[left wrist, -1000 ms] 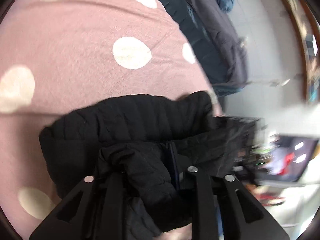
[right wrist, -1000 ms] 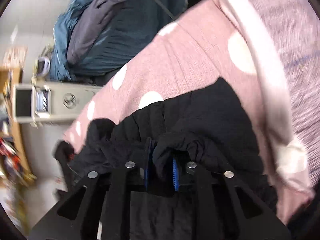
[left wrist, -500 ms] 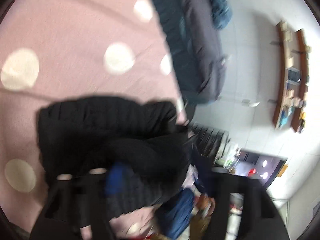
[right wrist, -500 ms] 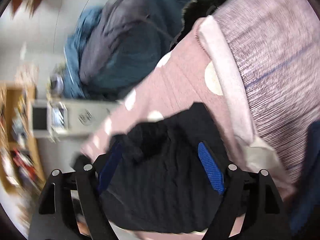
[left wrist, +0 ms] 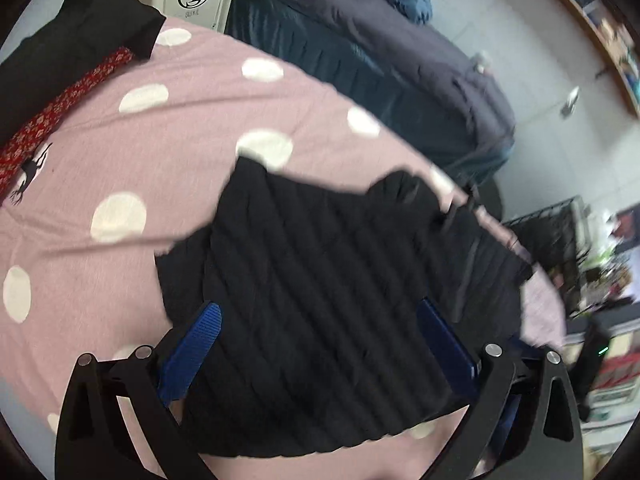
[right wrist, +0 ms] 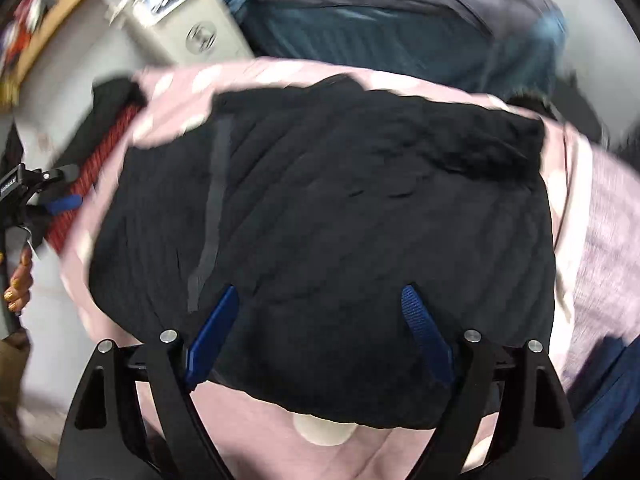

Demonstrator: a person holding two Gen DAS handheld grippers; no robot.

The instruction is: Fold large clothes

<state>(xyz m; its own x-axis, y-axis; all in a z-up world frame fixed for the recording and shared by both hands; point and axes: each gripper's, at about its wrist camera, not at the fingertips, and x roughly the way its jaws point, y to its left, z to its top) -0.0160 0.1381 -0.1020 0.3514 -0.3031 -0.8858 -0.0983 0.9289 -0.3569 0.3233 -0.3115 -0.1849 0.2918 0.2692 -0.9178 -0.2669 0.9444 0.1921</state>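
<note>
Pink polka-dot bedspread [left wrist: 80,168] carries a black quilted jacket [left wrist: 328,280], folded compactly.

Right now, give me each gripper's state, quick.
Left gripper: jaws just opened, holding nothing, above the black quilted jacket.
Right gripper: jaws just opened too, empty over the same jacket.

Motion blur smears the shelves [left wrist: 608,20] and clutter [left wrist: 600,280] (right edge); the black quilted jacket [right wrist: 340,220] hides the spotted sheet beneath.

Bare pink sheet [left wrist: 80,184] left of the black jacket [left wrist: 320,280] (dark bedding [left wrist: 400,60] blocks beyond)
</note>
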